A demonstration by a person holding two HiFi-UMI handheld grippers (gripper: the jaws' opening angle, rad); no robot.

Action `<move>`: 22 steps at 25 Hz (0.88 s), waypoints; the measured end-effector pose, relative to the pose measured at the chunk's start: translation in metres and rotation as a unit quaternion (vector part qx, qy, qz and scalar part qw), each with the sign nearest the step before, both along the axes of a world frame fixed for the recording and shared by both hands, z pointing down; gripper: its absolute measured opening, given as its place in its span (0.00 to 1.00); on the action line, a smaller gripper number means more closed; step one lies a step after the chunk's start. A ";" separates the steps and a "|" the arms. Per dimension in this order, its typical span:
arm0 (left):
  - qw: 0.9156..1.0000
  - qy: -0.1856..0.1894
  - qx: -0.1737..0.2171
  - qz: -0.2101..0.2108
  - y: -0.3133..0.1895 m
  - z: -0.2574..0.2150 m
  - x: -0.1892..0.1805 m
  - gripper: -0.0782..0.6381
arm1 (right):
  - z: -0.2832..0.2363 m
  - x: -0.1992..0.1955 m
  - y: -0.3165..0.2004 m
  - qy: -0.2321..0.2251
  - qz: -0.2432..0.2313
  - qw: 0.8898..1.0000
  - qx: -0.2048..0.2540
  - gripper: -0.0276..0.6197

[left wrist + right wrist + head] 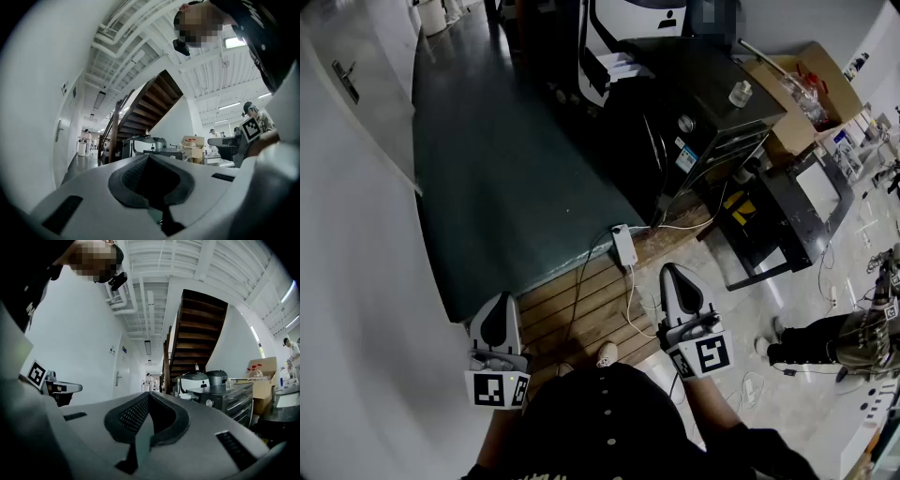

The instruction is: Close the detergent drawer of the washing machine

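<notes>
Drawer: not showing clearly in any view; dark knobbed appliance [712, 117] standing well ahead, likely the washer.
Left gripper [499, 309]: jaws lying together, holding nothing.
Right gripper [678, 286]: likewise clenched, empty.
Doing it well: closing the distance first, then pushing the drawer front squarely.

We see a dark green floor [487, 187] that looks smooth and a bit shiny. Next to it lie brown wooden boards [581, 305] with grooves between them. The brown box [806, 94] is cardboard. Our left gripper [500, 300] and right gripper [672, 272] have white shells of smooth, matt plastic.
</notes>
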State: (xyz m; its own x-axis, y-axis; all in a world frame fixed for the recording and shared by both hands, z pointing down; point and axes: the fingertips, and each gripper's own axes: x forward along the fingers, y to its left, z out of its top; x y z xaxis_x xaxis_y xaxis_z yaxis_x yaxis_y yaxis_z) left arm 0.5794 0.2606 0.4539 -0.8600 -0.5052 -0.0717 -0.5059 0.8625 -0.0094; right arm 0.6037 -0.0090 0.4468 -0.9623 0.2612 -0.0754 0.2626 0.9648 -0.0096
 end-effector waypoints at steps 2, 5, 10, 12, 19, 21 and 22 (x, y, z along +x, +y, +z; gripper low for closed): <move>1.000 -0.002 0.000 0.000 0.001 -0.001 -0.001 0.13 | 0.000 -0.002 0.002 0.001 -0.002 1.000 0.001 0.09; 1.000 0.000 -0.003 -0.003 0.003 -0.001 -0.002 0.13 | -0.001 -0.003 0.003 0.002 0.000 1.000 0.001 0.09; 1.000 0.005 -0.006 -0.008 0.003 0.001 -0.005 0.13 | 0.000 -0.003 -0.005 -0.001 0.017 1.000 -0.007 0.09; 1.000 0.005 -0.009 -0.015 0.003 0.002 -0.005 0.13 | 0.000 -0.002 -0.005 -0.005 0.010 1.000 -0.017 0.09; 0.999 0.008 -0.010 -0.029 -0.001 0.007 -0.003 0.13 | 0.011 -0.004 -0.006 0.001 -0.016 1.000 -0.018 0.18; 0.999 0.008 -0.009 -0.035 -0.005 0.006 -0.004 0.13 | 0.012 -0.007 -0.009 0.005 -0.023 0.999 -0.027 0.34; 0.999 0.008 -0.009 -0.039 -0.006 0.006 -0.003 0.13 | 0.013 -0.008 -0.011 0.006 -0.028 0.999 -0.029 0.35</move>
